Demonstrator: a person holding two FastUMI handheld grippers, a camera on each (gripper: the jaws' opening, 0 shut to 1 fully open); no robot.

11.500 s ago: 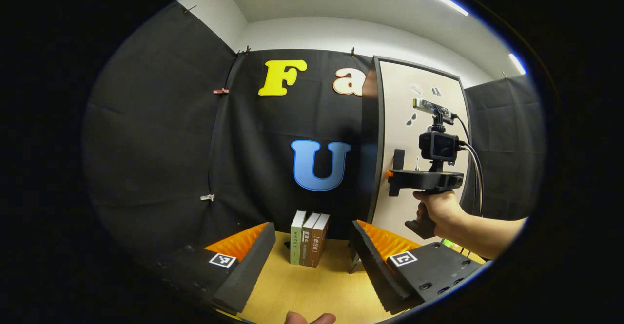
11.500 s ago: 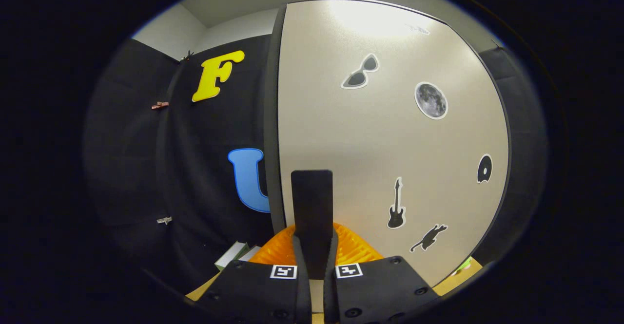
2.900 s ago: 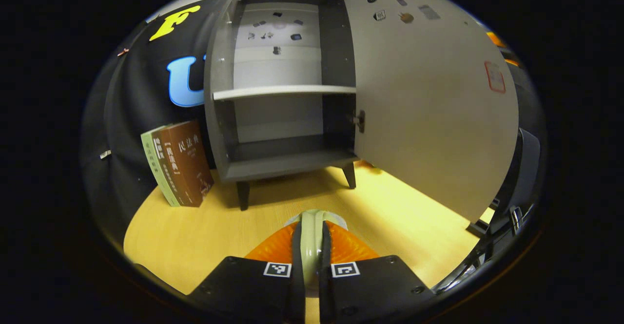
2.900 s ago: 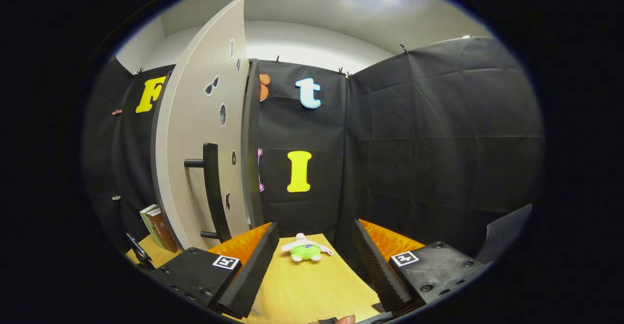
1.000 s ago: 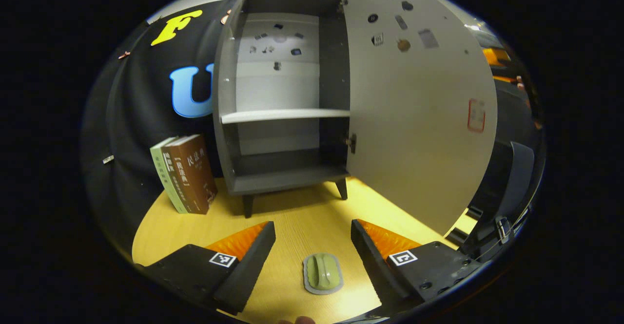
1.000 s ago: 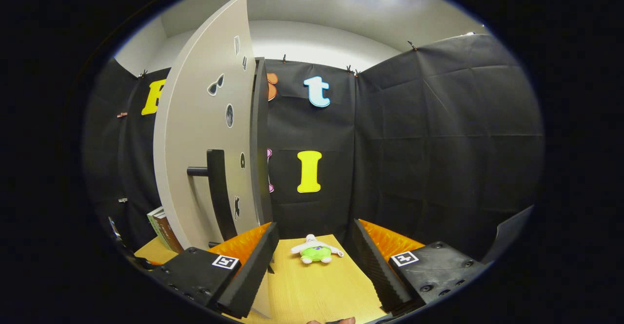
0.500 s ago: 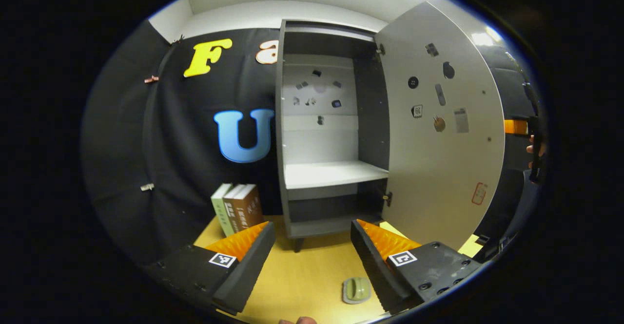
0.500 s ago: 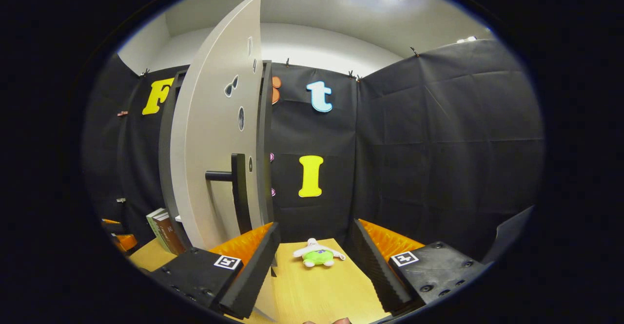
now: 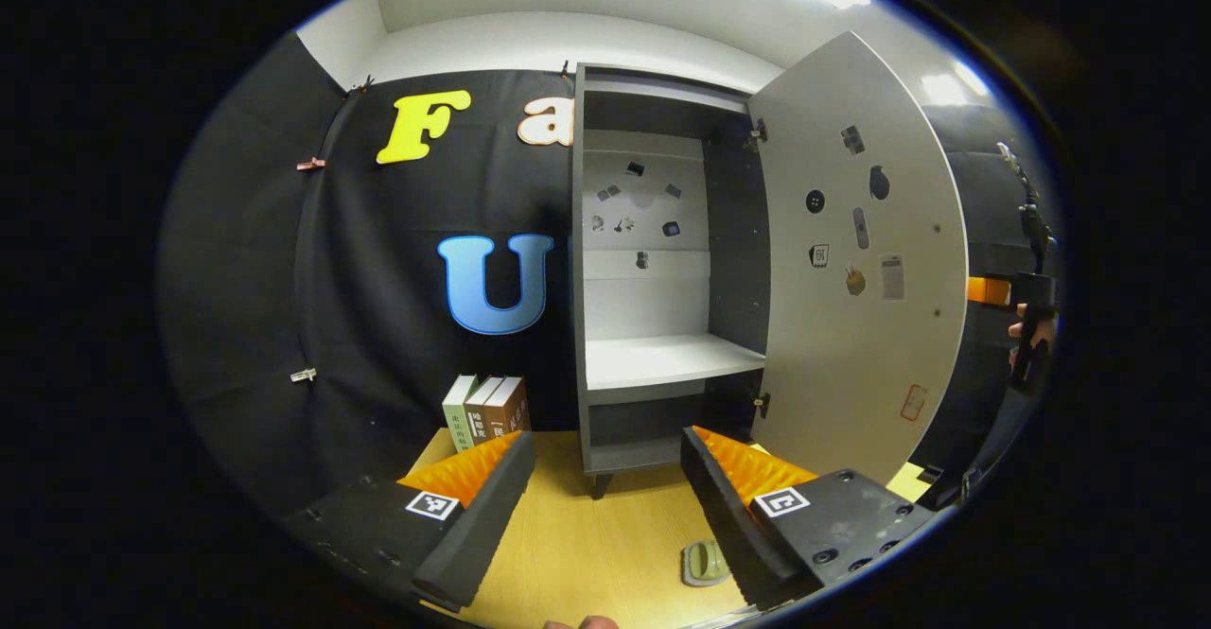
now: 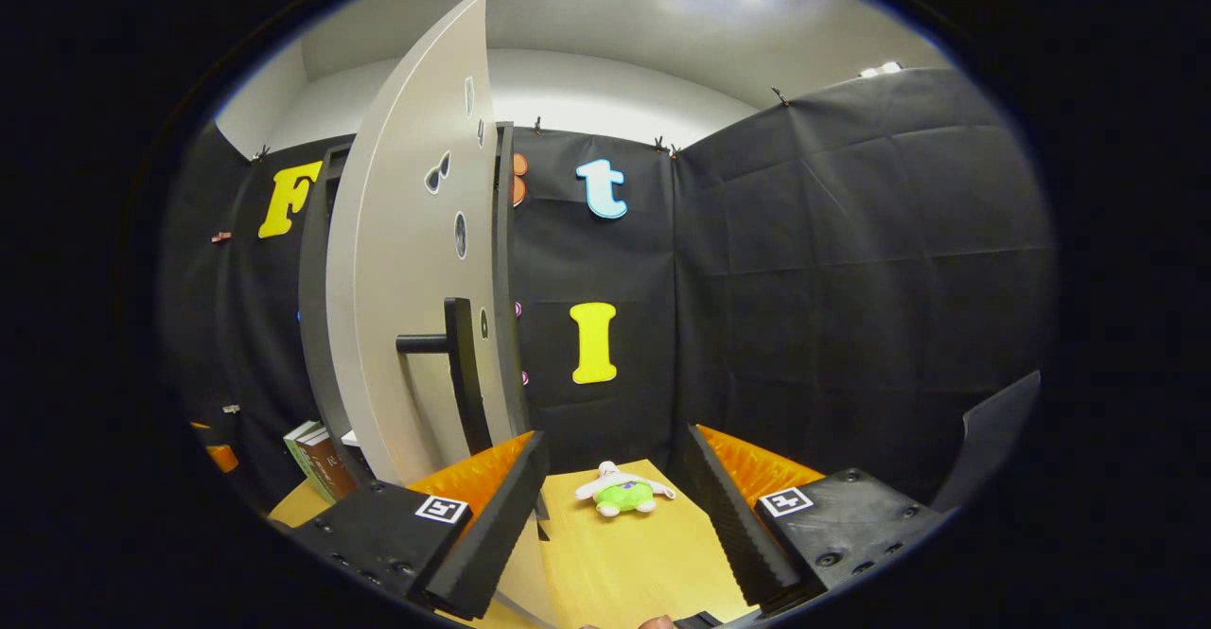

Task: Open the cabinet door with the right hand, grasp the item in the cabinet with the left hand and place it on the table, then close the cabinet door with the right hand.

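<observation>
We see the left gripper (image 9: 605, 478) with its jaws spread wide and nothing between them, held above the desk (image 9: 577, 553). The small green item (image 9: 705, 563) lies flat on the desk, just beside the inner edge of the right-hand finger (image 9: 724, 506), at the near edge of the left gripper view. Farther off stands the cabinet (image 9: 662, 279), its shelves bare, its door (image 9: 856, 260) swung open to the right. Three books (image 9: 485, 411) stand upright left of the cabinet.

The right gripper (image 10: 610, 506) also has its jaws spread, empty. The door's dark handle (image 10: 461, 374) is near its left finger, apart from it. A plush toy (image 10: 624, 492) lies on the desk beyond.
</observation>
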